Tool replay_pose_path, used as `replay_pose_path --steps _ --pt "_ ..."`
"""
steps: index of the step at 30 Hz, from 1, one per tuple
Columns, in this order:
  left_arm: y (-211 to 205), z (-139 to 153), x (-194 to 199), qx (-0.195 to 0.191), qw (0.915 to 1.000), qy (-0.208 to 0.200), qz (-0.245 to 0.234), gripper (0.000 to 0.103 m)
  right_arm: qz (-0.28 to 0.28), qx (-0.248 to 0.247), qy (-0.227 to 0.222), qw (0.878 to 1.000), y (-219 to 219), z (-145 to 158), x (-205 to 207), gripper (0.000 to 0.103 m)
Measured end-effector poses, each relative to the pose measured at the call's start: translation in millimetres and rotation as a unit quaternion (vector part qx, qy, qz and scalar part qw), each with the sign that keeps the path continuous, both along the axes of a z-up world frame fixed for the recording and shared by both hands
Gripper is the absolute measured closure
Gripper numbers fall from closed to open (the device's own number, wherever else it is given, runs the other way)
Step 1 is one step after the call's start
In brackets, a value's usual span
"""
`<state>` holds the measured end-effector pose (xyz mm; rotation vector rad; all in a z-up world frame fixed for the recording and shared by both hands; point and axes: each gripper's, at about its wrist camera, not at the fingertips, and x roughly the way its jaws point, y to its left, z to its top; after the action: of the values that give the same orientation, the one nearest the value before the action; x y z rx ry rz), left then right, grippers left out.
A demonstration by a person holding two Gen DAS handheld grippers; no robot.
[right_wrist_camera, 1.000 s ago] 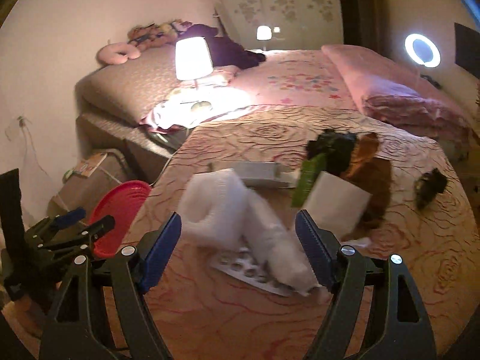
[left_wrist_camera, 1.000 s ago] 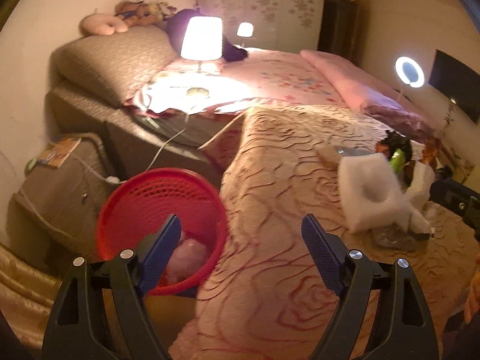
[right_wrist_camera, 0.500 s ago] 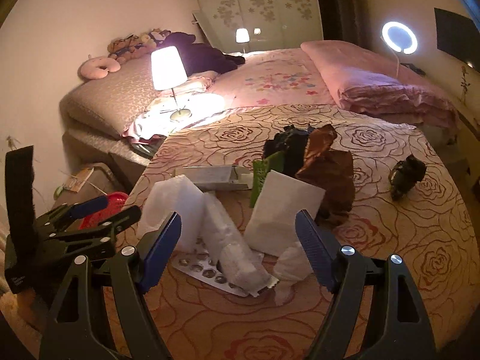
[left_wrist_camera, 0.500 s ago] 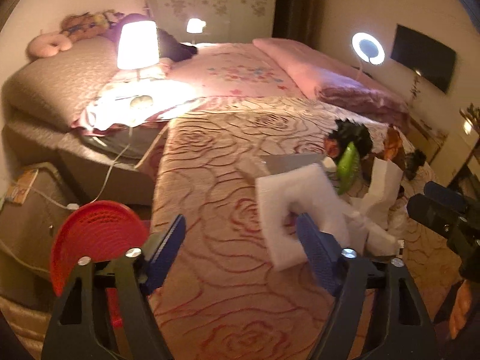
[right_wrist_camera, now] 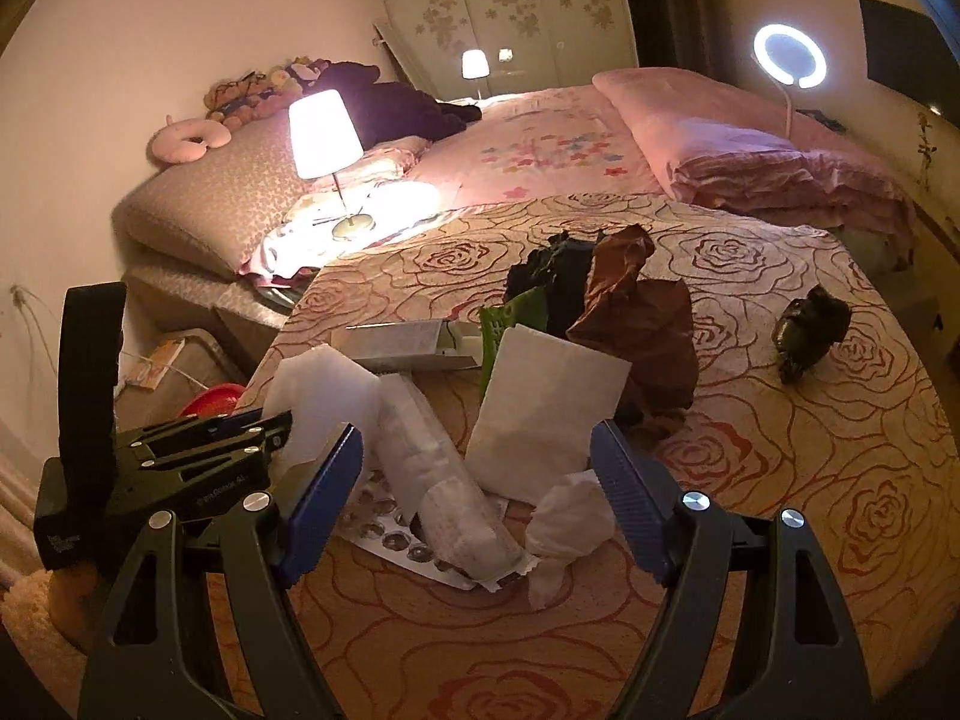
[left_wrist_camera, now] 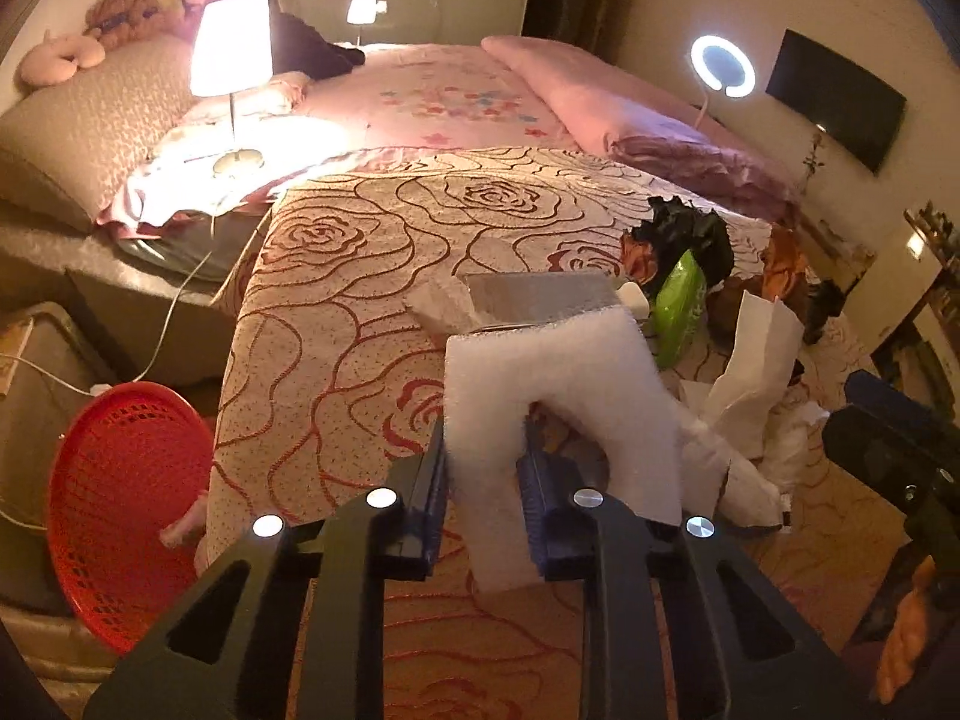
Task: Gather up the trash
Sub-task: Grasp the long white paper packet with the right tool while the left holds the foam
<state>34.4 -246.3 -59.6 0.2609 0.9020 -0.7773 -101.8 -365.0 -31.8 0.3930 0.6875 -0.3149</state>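
On the rose-patterned bed [left_wrist_camera: 336, 324], the left gripper [left_wrist_camera: 483, 498] has just closed its jaws on one leg of a white foam block [left_wrist_camera: 558, 378], likely bound for the red basket [left_wrist_camera: 120, 498]; the right gripper [right_wrist_camera: 477, 474] hovers, jaws open, over crumpled tissue [right_wrist_camera: 564, 528].

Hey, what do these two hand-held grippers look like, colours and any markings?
Both match: the left gripper and right gripper have black plastic frames with triangular cutouts, round silver screw heads and ribbed blue pads on the fingers. From the right camera, the left one shows small white lettering, unreadable, and a black strap.
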Motion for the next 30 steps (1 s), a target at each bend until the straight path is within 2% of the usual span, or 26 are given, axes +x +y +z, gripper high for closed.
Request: replay_pose_path --steps 7,14,17,20,24,30 --pt "22.5 9.3 -4.7 -0.017 0.9996 -0.007 0.021 0.083 0.009 -0.006 0.002 1.0 4.1 -0.4 2.5 0.027" --pt "64.5 31.2 -10.5 -0.014 0.9946 -0.068 0.077 0.083 0.049 -0.026 0.004 0.998 23.7 3.5 20.7 0.027" --pt "82.1 36.2 -8.0 -0.023 0.9923 -0.071 0.099 0.083 0.08 -0.026 0.01 0.996 31.1 0.1 36.8 0.028" --pt "91.3 37.6 -6.5 -0.026 0.9911 -0.072 0.109 0.083 0.103 -0.011 0.026 0.994 31.6 -7.5 55.6 0.03" --pt "98.0 34.7 -5.6 -0.026 0.9903 -0.07 0.117 0.083 0.113 -0.041 0.053 0.991 33.7 -17.3 75.4 0.032" --pt "100.0 31.4 -6.7 -0.023 0.9901 -0.073 0.117 0.083 0.128 -0.043 0.087 0.987 33.6 -36.8 89.9 0.045"
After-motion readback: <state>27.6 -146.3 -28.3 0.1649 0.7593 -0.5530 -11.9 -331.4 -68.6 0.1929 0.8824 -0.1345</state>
